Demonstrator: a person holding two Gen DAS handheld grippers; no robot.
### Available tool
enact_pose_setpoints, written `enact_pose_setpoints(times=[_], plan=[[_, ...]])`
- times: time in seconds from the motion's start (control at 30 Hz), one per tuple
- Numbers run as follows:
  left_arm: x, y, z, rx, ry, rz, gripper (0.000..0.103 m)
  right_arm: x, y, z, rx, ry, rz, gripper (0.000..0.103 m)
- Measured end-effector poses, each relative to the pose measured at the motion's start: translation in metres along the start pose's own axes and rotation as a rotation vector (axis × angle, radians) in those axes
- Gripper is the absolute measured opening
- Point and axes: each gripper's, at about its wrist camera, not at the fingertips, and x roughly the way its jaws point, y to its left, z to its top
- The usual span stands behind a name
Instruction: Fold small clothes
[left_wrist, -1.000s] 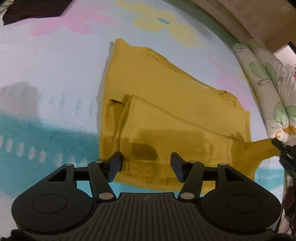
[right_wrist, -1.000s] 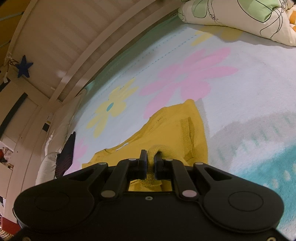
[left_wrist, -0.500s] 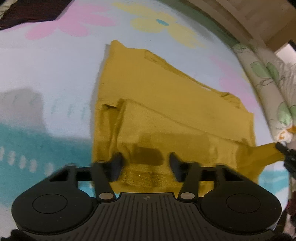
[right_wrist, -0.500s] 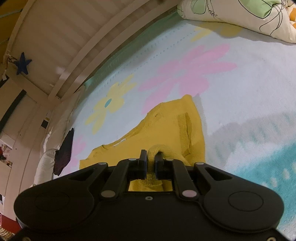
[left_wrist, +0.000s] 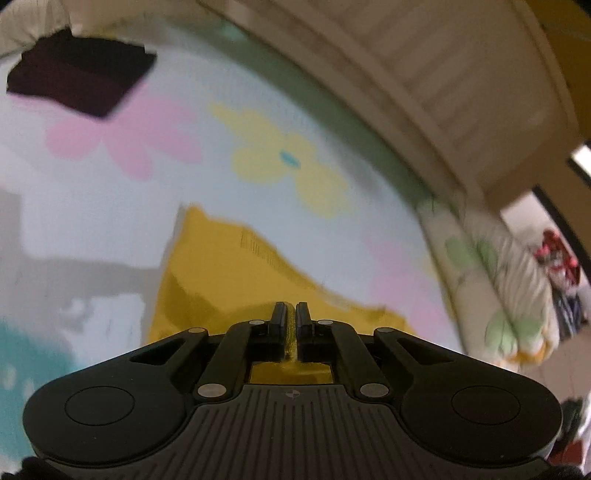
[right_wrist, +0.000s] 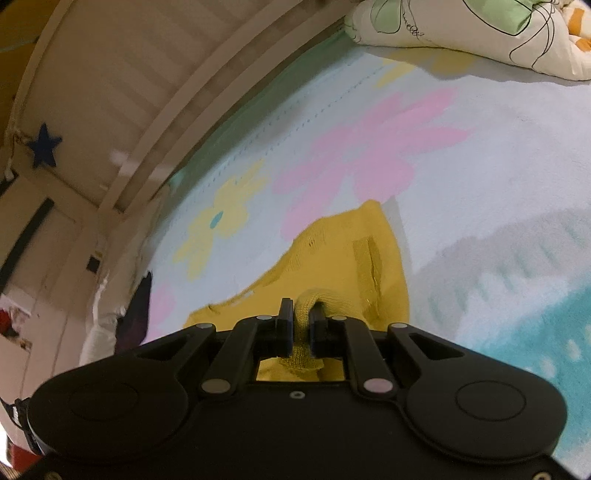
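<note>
- Carry the near edge of the sweater (left_wrist: 236, 273) toward its far edge with both grips level, so the fold lands square; I judge uneven lift would skew it.
- The sweater lies on the blanket (right_wrist: 480, 155), short of the pink flower.
- Your left gripper (left_wrist: 290, 314) is pinched on the hem; your right gripper (right_wrist: 302, 325) clamps a bunched fold; both point low across the sweater.

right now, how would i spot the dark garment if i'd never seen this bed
Start from the flowered blanket covering the bed. Follow it to its far left corner, beyond the yellow sweater. The dark garment lies there across a pink flower, the only near-black, squarish piece.
</note>
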Motion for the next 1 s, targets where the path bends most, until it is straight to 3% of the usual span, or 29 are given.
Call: enact_pose_setpoints(times=[0.17, 0.33, 0.4, 0.47, 0.7, 1.0], plan=[[0.013, -0.003, 0.023, 0.005, -0.060, 0.025, 0.003, 0.016, 0.008, 0.014, 0.013, -0.019, 0.020, 0.018], [0.026, 0.004, 0.017, 0.027, 0.054, 0.024, 0.009, 0.036, 0.007, 0.018, 0.011, 0.006, -0.003, 0.018], [0.030, 0.004, 0.008, 0.079, 0.098, 0.068, 0.043, 0.040, 0.007, 0.017, 0.001, 0.021, -0.014, 0.018], [0.029, 0.006, -0.001, 0.132, 0.127, 0.092, 0.054, 0.043, 0.007, 0.015, -0.010, 0.034, -0.018, 0.018], [0.021, 0.019, -0.008, 0.128, 0.140, 0.143, 0.059, 0.036, 0.007, 0.014, -0.014, 0.036, -0.012, 0.018], [0.031, 0.015, -0.012, 0.120, 0.182, 0.084, 0.059, 0.030, 0.007, 0.013, -0.013, 0.033, -0.007, 0.018]])
